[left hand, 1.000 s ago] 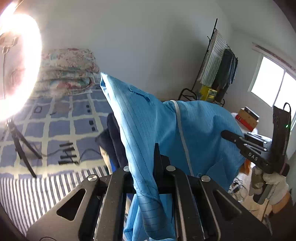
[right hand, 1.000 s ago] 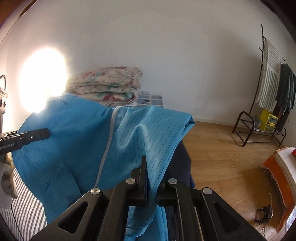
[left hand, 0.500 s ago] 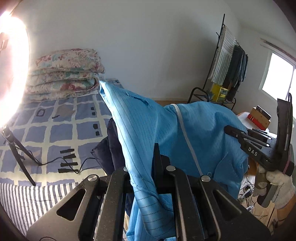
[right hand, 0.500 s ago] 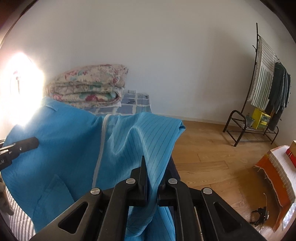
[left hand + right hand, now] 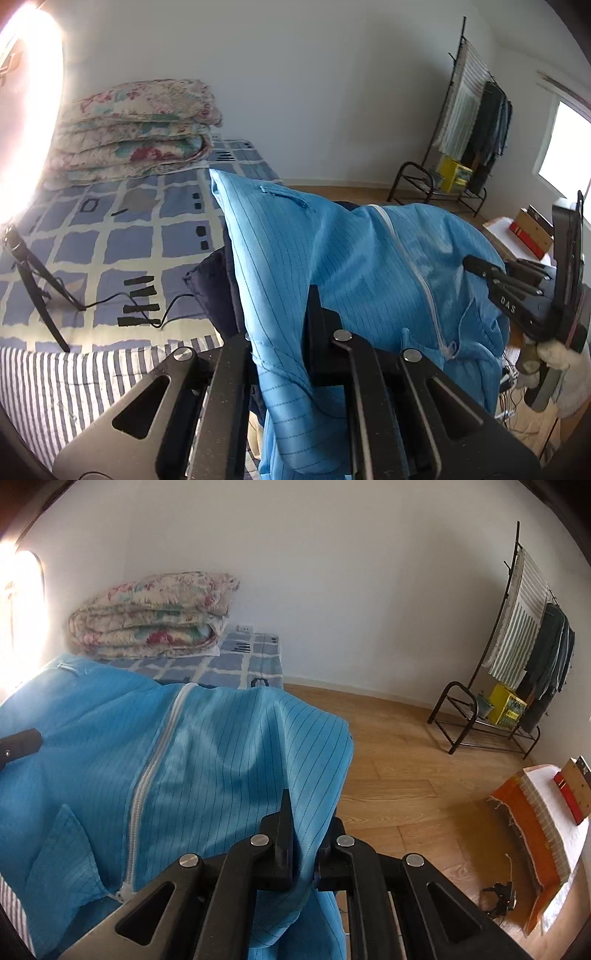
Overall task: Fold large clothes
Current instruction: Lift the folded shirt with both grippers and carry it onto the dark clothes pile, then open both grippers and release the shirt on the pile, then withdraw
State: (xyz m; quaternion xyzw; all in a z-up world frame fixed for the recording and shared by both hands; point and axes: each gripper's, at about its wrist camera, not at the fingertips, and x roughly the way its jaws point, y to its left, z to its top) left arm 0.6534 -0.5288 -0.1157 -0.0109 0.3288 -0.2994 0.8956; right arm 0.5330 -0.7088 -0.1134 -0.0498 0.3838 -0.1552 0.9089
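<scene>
A light blue pinstriped zip-up garment (image 5: 369,266) hangs spread between my two grippers, above the bed. My left gripper (image 5: 280,325) pinches a fold of its left edge; the jaws are starting to open, with the cloth still pressed between the pads. In the right wrist view, my right gripper (image 5: 306,830) is shut on the garment (image 5: 221,746) at its right edge. The white zipper (image 5: 155,760) runs down the middle. The right gripper (image 5: 480,267) also shows in the left wrist view, held by a gloved hand (image 5: 554,362). The left gripper's tip (image 5: 22,742) shows at the far left.
A dark navy cloth (image 5: 214,288) lies under the blue garment on the checked bed cover (image 5: 110,240). Folded floral quilts (image 5: 140,129) sit by the wall. A tripod (image 5: 33,273) with a bright ring light and cable stands at left. A clothes rack (image 5: 517,646) stands on the wooden floor.
Both grippers have sunk and tilted downward with the blue garment still held between them. More of the bed and floor is in view.
</scene>
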